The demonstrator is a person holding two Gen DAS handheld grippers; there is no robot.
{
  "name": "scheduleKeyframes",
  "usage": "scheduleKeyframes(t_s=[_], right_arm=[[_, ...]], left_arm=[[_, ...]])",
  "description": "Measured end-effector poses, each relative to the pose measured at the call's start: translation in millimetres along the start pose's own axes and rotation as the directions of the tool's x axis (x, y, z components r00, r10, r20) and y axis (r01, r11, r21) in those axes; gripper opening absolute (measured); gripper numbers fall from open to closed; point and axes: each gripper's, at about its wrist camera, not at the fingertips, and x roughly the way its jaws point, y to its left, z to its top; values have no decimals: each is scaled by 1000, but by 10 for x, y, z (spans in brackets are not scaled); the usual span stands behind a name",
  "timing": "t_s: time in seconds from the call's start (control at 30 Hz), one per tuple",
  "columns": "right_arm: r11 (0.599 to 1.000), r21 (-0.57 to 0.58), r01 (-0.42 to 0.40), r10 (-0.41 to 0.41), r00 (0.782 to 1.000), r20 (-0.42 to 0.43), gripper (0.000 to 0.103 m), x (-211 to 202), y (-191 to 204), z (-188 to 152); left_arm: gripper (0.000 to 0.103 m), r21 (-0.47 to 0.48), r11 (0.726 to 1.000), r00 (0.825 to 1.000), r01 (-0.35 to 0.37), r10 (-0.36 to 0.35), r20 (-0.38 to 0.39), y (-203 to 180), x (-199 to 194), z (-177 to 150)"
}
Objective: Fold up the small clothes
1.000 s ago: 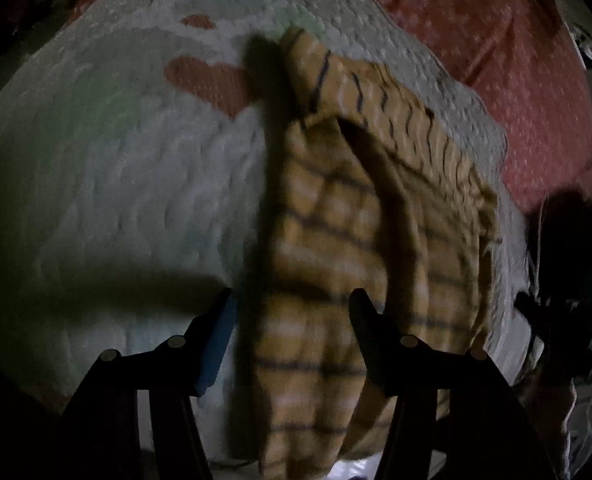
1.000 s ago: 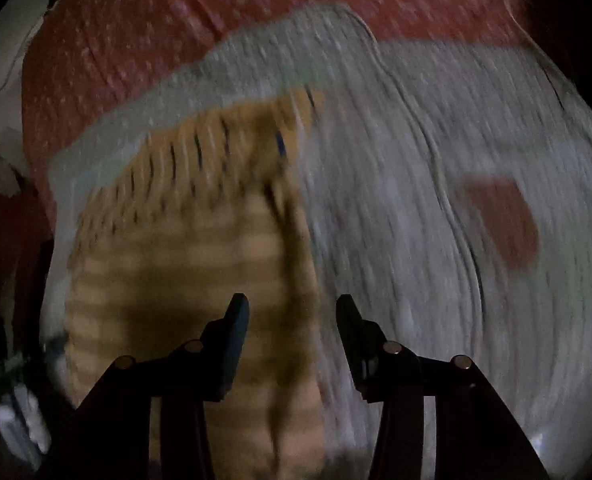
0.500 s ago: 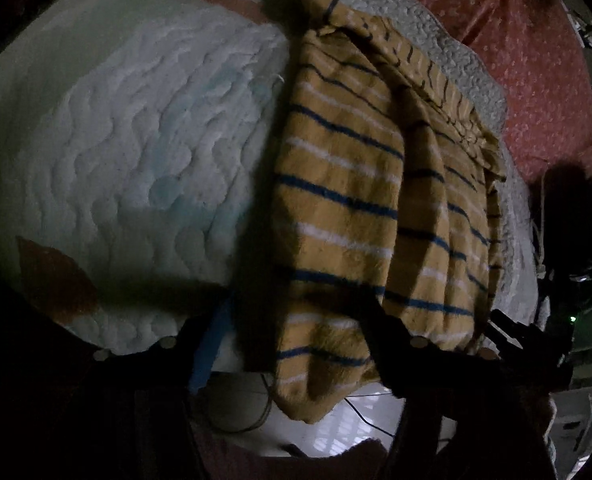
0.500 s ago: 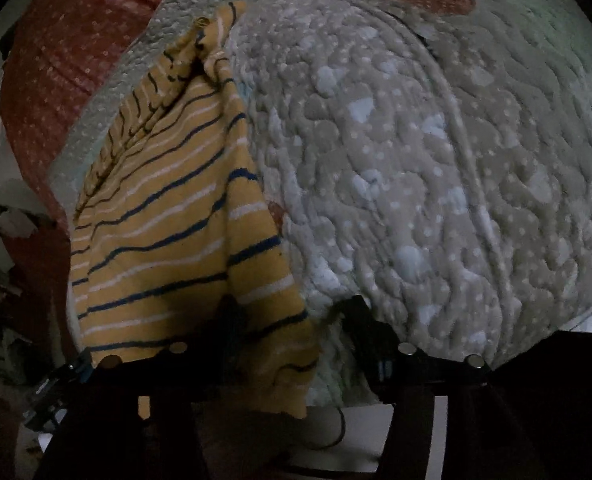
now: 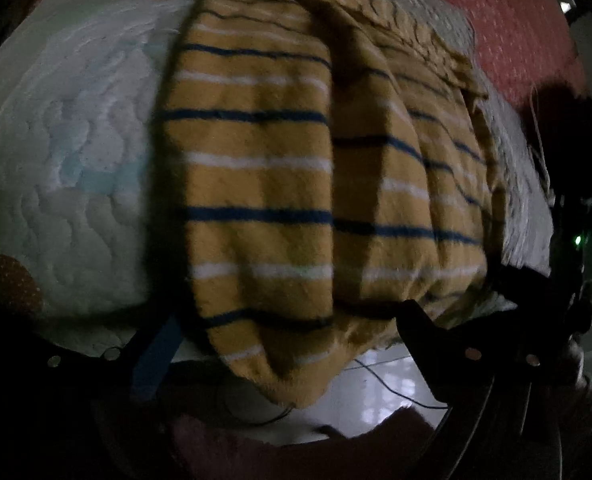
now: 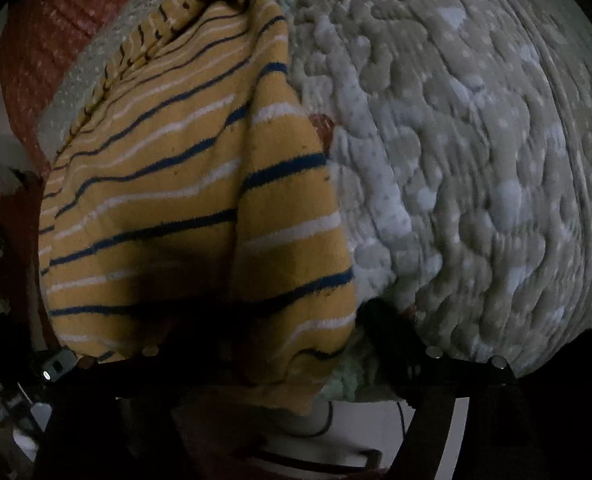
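A small yellow garment (image 5: pixel 280 184) with navy and white stripes lies folded lengthwise on a white quilted pad (image 5: pixel 76 140), its near end hanging over the pad's front edge. It also shows in the right wrist view (image 6: pixel 184 208). My left gripper (image 5: pixel 292 328) is open, its fingers either side of the hanging near end. My right gripper (image 6: pixel 264 344) is open too, its left finger hidden behind the cloth and its right finger (image 6: pixel 387 324) beside the garment's right edge. Neither gripper visibly pinches the cloth.
The quilted pad (image 6: pixel 475 168) lies on a red dotted bedspread (image 5: pixel 515 28). Below the pad's front edge is a pale floor with a dark cable (image 5: pixel 383 380). The right gripper's body (image 5: pixel 567 248) with a green light stands at the left view's right edge.
Both grippers have dropped low and moved in toward the pad's front edge. The garment's hanging near end now fills much more of each view and sits between the fingers.
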Motion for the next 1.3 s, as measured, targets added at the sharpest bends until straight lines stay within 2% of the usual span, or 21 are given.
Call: scheduleKeyframes(t_s=[0.07, 0.1, 0.17, 0.2, 0.23, 0.27, 0.3, 0.33, 0.37, 0.5, 0.63, 0.87, 1.03, 1.17, 1.3], right_arm=[[999, 35, -23, 23, 1000, -4, 82, 9, -38, -44], [998, 52, -39, 40, 999, -6, 82, 16, -51, -70], [994, 71, -80, 82, 996, -26, 82, 43, -61, -142], [991, 73, -110, 114, 992, -49, 76, 72, -39, -172], [989, 70, -130, 135, 989, -64, 67, 85, -12, -194], [985, 61, -160, 164, 984, -69, 44, 73, 27, -204], [984, 52, -170, 174, 982, -72, 24, 43, 52, -202], [985, 37, -167, 170, 983, -71, 15, -4, 95, -195], [986, 28, -163, 164, 984, -63, 12, -60, 120, -204], [986, 36, -163, 164, 986, -26, 11, -336, 100, -275], [989, 58, -136, 139, 989, -45, 10, -481, 22, -368], [989, 73, -125, 131, 987, -91, 9, -572, -68, -578], [988, 76, -136, 144, 982, -119, 9, -545, -45, -629], [976, 61, -210, 214, 974, -72, 10, -654, 112, -530], [954, 62, -294, 295, 955, -20, 10, -852, 203, -199]], left_arm=[[99, 18, 1000, 1000, -12, 12, -26, -21, 18, -15], [93, 24, 999, 999, -26, 27, -36, -47, 26, -21], [58, 20, 998, 997, -66, 67, -41, -45, 12, -30], [47, -4, 998, 997, -68, 68, -43, -6, -11, -14], [27, -63, 997, 998, -45, 42, -50, 104, -51, 11], [13, -116, 993, 998, 4, -10, -55, 204, -81, 23], [11, -203, 976, 994, 82, -95, -54, 359, -128, 29], [11, -236, 966, 992, 106, -119, -43, 412, -168, 24], [11, -246, 964, 993, 106, -117, -31, 427, -219, 19], [10, -209, 974, 996, 90, -88, 19, 290, -521, -18], [10, -194, 978, 997, 70, -63, 46, 213, -750, -55], [10, -194, 981, 1000, 28, -29, 0, 105, -710, -223], [10, -232, 972, 999, 34, -42, -30, 246, -663, -329], [10, -248, 965, 996, 86, -88, 3, 274, -742, -288], [10, -273, 945, 984, 179, -173, 46, 318, -901, -77]])
